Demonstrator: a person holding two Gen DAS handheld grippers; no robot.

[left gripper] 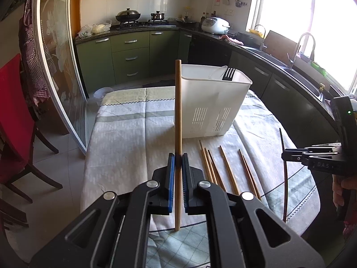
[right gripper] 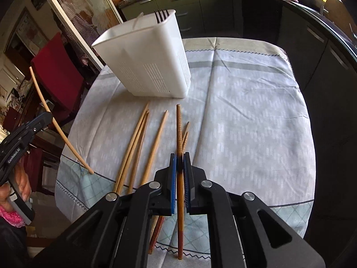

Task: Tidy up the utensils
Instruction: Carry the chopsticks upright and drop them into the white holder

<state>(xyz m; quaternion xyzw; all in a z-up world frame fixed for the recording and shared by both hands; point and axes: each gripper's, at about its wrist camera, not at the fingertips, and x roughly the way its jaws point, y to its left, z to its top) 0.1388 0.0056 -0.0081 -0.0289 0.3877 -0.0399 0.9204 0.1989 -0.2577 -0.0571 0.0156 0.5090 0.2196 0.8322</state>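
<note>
Chopstick (left gripper: 177, 111) standing near upright in the clamped left claw (left gripper: 177, 159), bin (left gripper: 212, 102) sitting just beyond; right claw (right gripper: 179, 163) gripping a darker chopstick (right gripper: 179, 129), probably farther off.

Inventory, counted:
- Utensil holder (right gripper: 145, 67), white plastic: one.
- Fork (right gripper: 161, 15), dark, standing in the holder: one.
- Chopsticks lying loose on the tablecloth (right gripper: 245, 111): at least five, perhaps six; the overlapping sticks are hard to separate.
- Chopsticks held off the cloth: two, one pale chopstick (left gripper: 178, 134), one darker chopstick (right gripper: 179, 145).
- Grippers: two.
</note>
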